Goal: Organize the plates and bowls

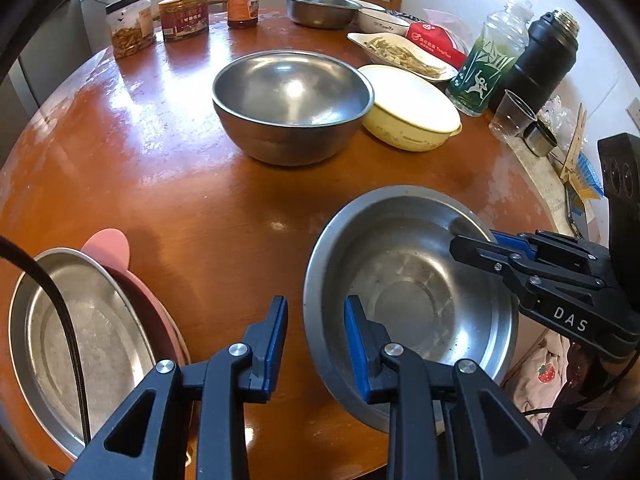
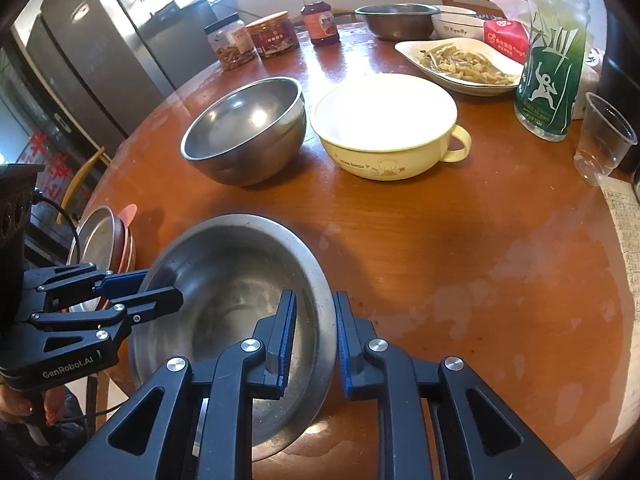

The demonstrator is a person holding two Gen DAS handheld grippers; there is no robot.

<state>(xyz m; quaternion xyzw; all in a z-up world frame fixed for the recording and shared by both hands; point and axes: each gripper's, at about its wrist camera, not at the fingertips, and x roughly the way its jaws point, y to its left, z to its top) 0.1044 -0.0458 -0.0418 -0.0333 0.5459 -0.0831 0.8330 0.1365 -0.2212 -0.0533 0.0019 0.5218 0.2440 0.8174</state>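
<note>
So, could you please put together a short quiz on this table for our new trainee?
1. True or false: the yellow bowl has a handle.
2. Whose rim lies between the jaws of both the left gripper and the right gripper? A) deep steel bowl B) shallow steel bowl C) plastic cup
3. What colour is the plate showing from under the steel plate?

Key: 1 true; 2 B; 3 pink, the pink plate.
</note>
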